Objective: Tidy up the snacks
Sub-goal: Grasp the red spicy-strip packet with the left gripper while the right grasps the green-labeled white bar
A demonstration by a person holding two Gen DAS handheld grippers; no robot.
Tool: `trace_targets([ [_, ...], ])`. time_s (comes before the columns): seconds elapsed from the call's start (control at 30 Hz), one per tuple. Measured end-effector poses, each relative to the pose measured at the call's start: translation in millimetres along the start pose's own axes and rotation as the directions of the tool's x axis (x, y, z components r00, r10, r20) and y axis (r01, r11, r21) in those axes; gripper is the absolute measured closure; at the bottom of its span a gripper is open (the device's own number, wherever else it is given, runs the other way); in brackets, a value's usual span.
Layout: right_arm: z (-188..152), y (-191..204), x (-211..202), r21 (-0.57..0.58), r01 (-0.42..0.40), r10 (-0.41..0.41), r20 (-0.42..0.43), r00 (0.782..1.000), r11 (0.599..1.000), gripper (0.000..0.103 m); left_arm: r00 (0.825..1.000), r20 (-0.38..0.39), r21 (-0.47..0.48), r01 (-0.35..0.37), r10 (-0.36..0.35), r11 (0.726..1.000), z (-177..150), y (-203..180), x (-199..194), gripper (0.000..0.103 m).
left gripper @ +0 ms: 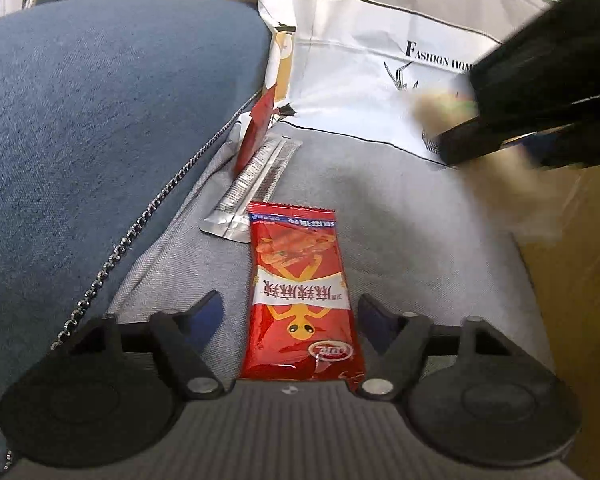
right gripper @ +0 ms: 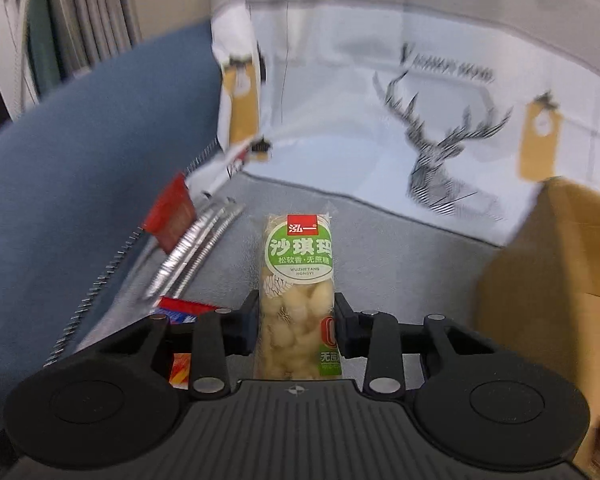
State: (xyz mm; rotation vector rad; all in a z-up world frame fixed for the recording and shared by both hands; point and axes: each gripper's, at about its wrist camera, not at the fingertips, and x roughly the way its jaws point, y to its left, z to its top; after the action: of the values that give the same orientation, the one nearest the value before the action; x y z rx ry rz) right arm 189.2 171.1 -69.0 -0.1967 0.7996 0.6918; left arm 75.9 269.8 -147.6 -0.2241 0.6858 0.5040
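Note:
A red snack packet [left gripper: 300, 300] lies flat on the grey sofa seat [left gripper: 400, 240], between the fingers of my left gripper [left gripper: 290, 312], which is open around it. Beyond it lie a silver foil packet [left gripper: 252, 184] and a small red sachet [left gripper: 256, 136] against the blue cushion. My right gripper [right gripper: 296, 324] is shut on a clear pack of pale sachima with a green label [right gripper: 298, 292], held upright above the seat. The right gripper also shows blurred at the upper right of the left wrist view [left gripper: 540, 92]. The silver packet [right gripper: 196, 248] and red sachet [right gripper: 172, 212] show at left in the right wrist view.
A blue cushion with a metal chain [left gripper: 100, 140] fills the left. A white deer-print pillow [right gripper: 440, 152] stands at the back. A cardboard box [right gripper: 548, 280] stands at the right, also at the right edge of the left wrist view [left gripper: 580, 280].

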Motion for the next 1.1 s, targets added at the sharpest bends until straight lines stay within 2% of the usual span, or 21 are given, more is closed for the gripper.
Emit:
trace_targets([
  [0.1, -12.3, -3.6, -46.9, 0.022, -0.004, 0.003, 0.047, 0.999, 1.0, 0.065, 1.0, 0.004, 0.009, -0.015, 0.015, 1.0, 0.4, 0.9, -1.7, 0.048],
  [0.3, -54.8, -13.0, -131.9, 0.081, -0.048, 0.039, 0.106, 0.994, 0.996, 0.065, 0.999, -0.03, 0.01, 0.011, -0.011, 1.0, 3.5, 5.4, -5.8, 0.051],
  [0.47, -96.1, 5.4, -165.2, 0.075, -0.1, 0.093, 0.101, 0.991, 0.992, 0.065, 0.99, -0.124, 0.055, 0.071, -0.064, 0.996, 10.0, 8.9, -18.0, 0.052],
  [0.57, -122.4, 23.9, -167.8, 0.033, -0.101, 0.098, 0.092, 0.991, 0.994, 0.065, 0.986, -0.15, 0.108, 0.093, -0.076, 0.99, 7.7, 11.7, -33.3, 0.052],
  [0.63, -140.6, 31.5, -163.3, 0.034, -0.112, 0.109, 0.085, 0.99, 0.993, 0.065, 0.976, -0.192, 0.115, 0.128, -0.104, 0.985, 5.9, 17.0, -39.5, 0.052],
  [0.73, -158.4, 42.9, -150.1, 0.006, -0.1, 0.1, 0.056, 0.993, 0.995, 0.065, 0.954, -0.259, 0.085, 0.178, -0.15, 0.98, 1.1, 26.7, -46.3, 0.052],
  [0.83, -175.8, 58.6, -137.2, -0.094, -0.053, 0.056, 0.034, 0.998, 0.994, 0.065, 0.953, -0.261, 0.046, 0.17, -0.152, 0.984, -4.1, 34.4, -58.8, 0.052],
  [0.9, -183.8, 64.1, -126.8, -0.132, -0.047, 0.048, 0.004, 0.999, 0.99, 0.065, 0.945, -0.274, 0.033, 0.192, -0.175, 0.981, -8.0, 35.5, -66.0, 0.052],
  [0.97, -188.1, 63.3, -118.6, -0.126, -0.036, 0.034, -0.016, 0.999, 0.991, 0.065, 0.939, -0.291, 0.044, 0.206, -0.185, 0.977, -10.7, 32.8, -69.3, 0.052],
  [1.1, -192.9, 56.4, -105.6, -0.066, -0.041, 0.037, -0.066, 0.997, 0.997, 0.065, 0.942, -0.296, 0.075, 0.189, -0.16, 0.979, -12.5, 27.3, -70.4, 0.052],
])
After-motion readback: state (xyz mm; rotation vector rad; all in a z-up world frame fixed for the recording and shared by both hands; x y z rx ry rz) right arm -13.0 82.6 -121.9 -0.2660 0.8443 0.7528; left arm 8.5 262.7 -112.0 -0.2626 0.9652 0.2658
